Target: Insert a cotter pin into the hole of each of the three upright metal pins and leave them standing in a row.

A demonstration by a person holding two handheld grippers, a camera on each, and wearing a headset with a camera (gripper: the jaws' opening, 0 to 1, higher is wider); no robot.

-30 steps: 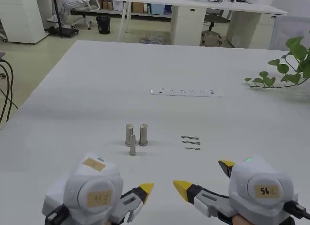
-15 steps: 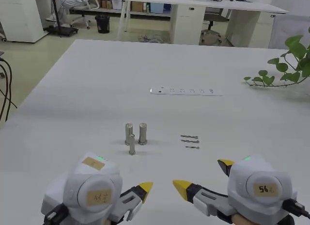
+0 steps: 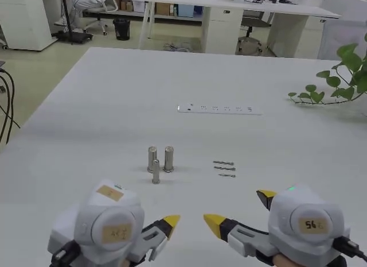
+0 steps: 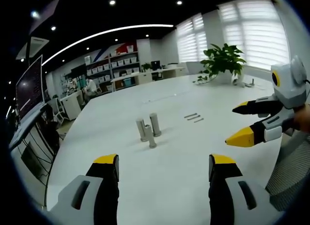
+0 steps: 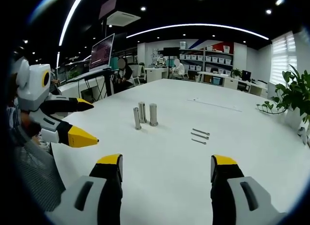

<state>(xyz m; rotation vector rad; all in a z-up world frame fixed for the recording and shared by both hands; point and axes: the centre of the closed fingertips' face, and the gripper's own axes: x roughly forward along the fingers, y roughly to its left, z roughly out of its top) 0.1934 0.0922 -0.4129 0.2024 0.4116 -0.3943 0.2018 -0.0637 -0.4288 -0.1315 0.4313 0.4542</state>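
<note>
Three upright metal pins (image 3: 160, 162) stand in a tight cluster mid-table, two side by side and a thinner one in front. They also show as the metal pins (image 4: 148, 128) and the metal pins (image 5: 145, 114). Three cotter pins (image 3: 224, 168) lie in a short stack to their right, seen too as the cotter pins (image 4: 193, 117) and the cotter pins (image 5: 199, 135). My left gripper (image 4: 163, 162) is open and holds nothing, well short of the pins; its fingertip (image 3: 171, 221) is low in the head view. My right gripper (image 3: 239, 208) is open too, its jaws wide apart.
A white power strip (image 3: 219, 109) lies farther back on the white table (image 3: 103, 106). A leafy plant (image 3: 339, 77) trails over the right edge. Desks, chairs and a seated person stand beyond the far edge. Cables hang at the left.
</note>
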